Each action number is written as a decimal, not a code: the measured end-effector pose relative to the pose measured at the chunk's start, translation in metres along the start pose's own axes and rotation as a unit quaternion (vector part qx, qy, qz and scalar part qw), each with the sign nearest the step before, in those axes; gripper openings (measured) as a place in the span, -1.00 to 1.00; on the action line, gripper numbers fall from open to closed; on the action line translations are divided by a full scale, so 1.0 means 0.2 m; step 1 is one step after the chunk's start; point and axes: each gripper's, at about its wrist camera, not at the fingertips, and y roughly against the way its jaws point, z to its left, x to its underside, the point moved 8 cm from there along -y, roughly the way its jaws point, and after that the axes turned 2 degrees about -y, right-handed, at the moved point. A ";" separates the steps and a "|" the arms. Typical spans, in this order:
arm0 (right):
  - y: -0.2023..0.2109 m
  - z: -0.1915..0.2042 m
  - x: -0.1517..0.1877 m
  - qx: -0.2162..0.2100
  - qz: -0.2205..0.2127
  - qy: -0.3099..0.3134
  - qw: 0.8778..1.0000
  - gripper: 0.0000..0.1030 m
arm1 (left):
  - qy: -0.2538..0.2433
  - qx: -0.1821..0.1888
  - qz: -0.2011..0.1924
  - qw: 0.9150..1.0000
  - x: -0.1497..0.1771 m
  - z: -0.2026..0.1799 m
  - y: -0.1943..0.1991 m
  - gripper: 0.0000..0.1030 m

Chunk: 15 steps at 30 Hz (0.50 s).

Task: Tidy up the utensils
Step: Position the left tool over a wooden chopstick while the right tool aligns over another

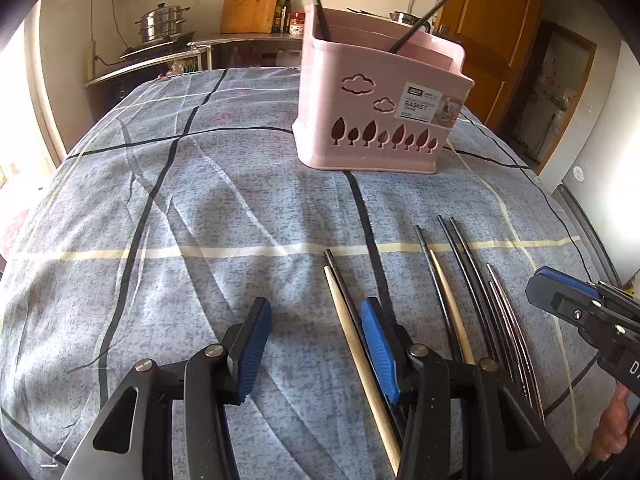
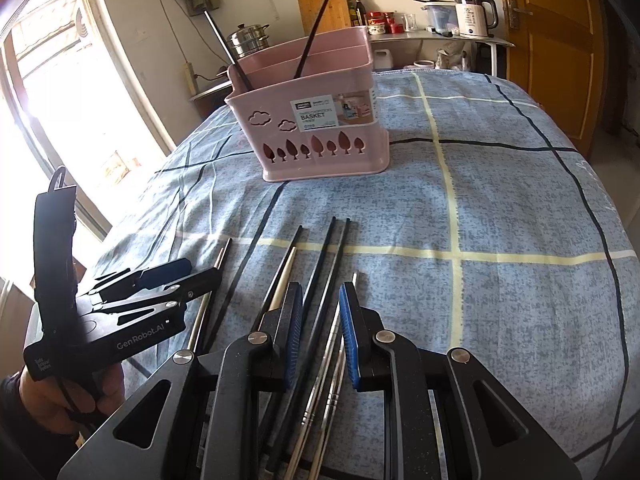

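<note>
The left gripper (image 1: pixel 316 332) has its fingers spread over nothing; the right gripper (image 2: pixel 320 332) fingers stand apart above the chopsticks (image 2: pixel 320 360), lined up at the surface's near edge for the pink basket (image 2: pixel 320 120)

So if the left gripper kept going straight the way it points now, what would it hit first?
Probably the bare tablecloth. The left gripper is open, angled down at the cloth, with the chopsticks to its right and the pink basket farther off, right of its line. Depth is uncertain.

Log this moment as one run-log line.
stage: picking chopsticks | left gripper: open, empty | right gripper: open over metal chopsticks | pink basket: holds two black chopsticks | rest on tablecloth
</note>
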 end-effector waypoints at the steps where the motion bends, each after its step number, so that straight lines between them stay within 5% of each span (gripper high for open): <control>1: 0.00 0.01 0.00 -0.001 0.000 0.003 1.000 -0.61 | 0.005 0.001 -0.001 1.000 0.00 0.01 0.01 -0.07; 9: -0.04 0.06 0.01 -0.004 0.010 0.014 1.000 -0.61 | -0.005 -0.005 -0.007 1.000 0.05 0.05 0.04 -0.07; 15: -0.07 0.11 0.02 -0.005 0.019 0.022 1.000 -0.61 | -0.040 -0.048 -0.003 0.998 0.01 -0.02 -0.02 0.09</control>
